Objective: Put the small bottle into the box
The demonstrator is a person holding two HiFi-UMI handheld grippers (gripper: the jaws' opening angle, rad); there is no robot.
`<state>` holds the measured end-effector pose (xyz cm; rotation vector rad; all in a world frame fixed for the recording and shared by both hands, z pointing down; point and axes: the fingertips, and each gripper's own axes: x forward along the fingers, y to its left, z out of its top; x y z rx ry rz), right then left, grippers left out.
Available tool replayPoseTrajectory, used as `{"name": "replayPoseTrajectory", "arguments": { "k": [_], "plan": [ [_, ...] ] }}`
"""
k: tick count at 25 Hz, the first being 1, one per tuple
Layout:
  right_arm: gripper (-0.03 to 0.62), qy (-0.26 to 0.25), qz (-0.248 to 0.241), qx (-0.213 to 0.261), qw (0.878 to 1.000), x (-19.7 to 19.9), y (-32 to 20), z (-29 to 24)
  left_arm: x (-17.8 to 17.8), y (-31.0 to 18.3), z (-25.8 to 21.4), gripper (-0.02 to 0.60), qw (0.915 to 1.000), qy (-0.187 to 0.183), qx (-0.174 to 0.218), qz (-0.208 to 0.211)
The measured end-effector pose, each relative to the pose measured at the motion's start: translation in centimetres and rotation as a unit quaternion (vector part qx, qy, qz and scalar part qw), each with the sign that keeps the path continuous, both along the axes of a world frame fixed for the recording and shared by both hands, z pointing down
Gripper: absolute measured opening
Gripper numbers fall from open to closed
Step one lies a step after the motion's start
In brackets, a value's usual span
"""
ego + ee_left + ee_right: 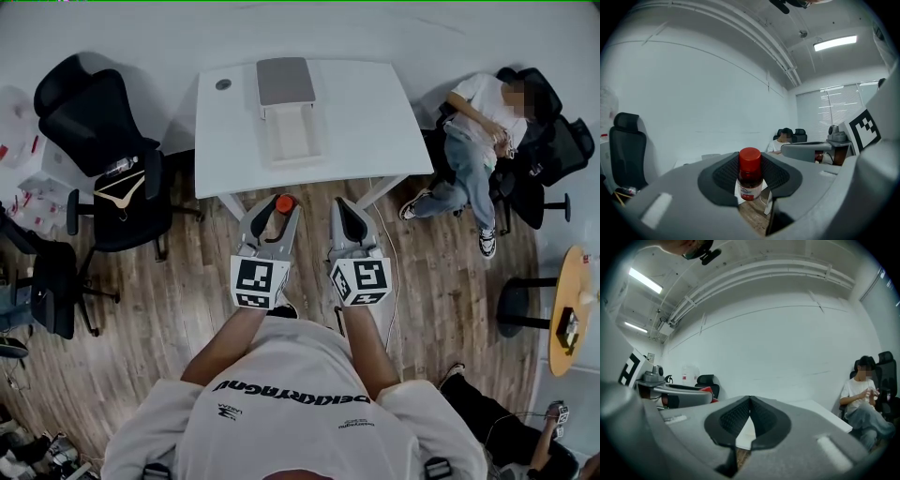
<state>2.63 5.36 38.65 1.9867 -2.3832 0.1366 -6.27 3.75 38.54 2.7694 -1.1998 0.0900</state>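
While we stand at the near edge of the white table (375, 122), the left gripper (275, 210) has its two jaws closed on the small bottle (750, 176), with one dark pad pressed on each side of it. The bottle stands straight up in the grip. Its red cap is on top and its long side runs up and down, so from the head view we see mostly the round cap. The bottle is not over the table yet. It hangs over the wood floor, just short of the table's near edge. The box (292, 136) sits on the table at 12 o'clock from the bottle, almost straight ahead and only a tiny bit toward 1 o'clock. The box is open on top and looks empty, and its gray lid (285, 81) lies at the box's 12 o'clock end, out of the way. The right gripper (350, 214) is just beside the left one, at its 3 o'clock. Its jaws are pressed together with nothing in them. The left gripper is the one lined up with the box, so we think it should do the job. The move we think comes next is a straight push toward 12 o'clock, over the table edge and over the near wall of the box. Then we can lower the bottle with its bottom first and its cap up.
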Motion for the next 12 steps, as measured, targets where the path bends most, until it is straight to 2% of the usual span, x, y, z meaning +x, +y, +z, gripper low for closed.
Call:
{"name": "replayPoseTrajectory", "arguments": {
  "k": [12],
  "plan": [
    [0.000, 0.009, -0.001, -0.006, 1.000, -0.4, -4.7, 0.6, -0.3, -4.5, 1.0, 0.144, 1.0000, 0.000, -0.006, -0.002]
  ]
}}
